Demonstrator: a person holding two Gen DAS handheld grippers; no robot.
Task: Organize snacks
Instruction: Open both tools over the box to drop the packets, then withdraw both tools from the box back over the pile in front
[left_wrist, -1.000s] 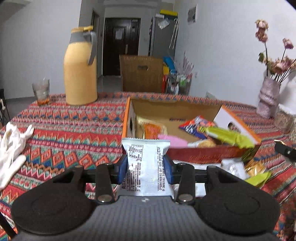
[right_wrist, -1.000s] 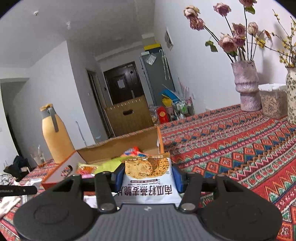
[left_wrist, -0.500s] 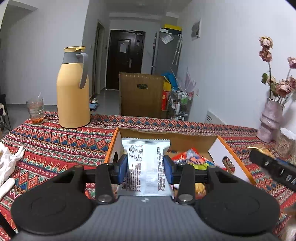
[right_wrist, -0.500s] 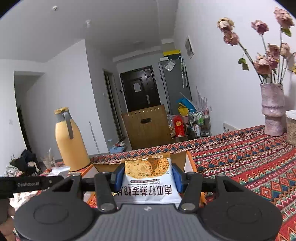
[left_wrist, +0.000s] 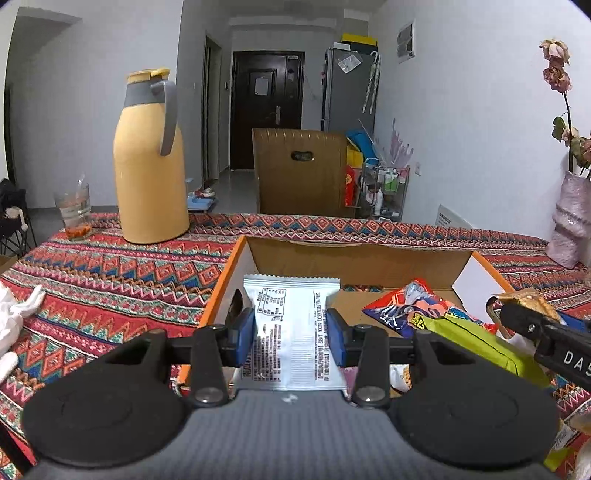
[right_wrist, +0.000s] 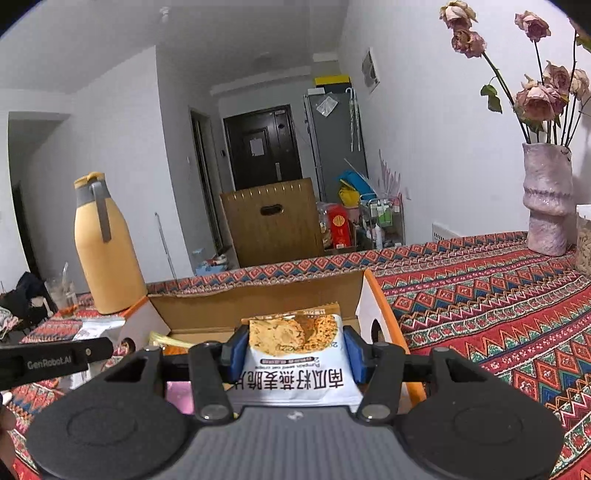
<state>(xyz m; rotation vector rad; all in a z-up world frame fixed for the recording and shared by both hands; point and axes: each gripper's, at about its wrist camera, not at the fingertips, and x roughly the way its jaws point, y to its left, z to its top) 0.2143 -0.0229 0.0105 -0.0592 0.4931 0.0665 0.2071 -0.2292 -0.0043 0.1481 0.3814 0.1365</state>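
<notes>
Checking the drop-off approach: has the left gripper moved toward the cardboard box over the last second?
Yes. The left gripper, shut on its silver packet, has advanced: the cardboard box, earlier ahead of the packet, now lies beneath it.

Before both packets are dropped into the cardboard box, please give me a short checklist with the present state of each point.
1. Left gripper pinches the silver packet from both sides: ok.
2. Right gripper pinches the oat crisp packet from both sides: ok.
3. Cardboard box is open at the top: ok.
4. Free floor inside the box near its back wall: ok.
5. Packets are over the box, not over the tablecloth: cannot tell.
6. The two grippers do not touch each other: ok.
</notes>
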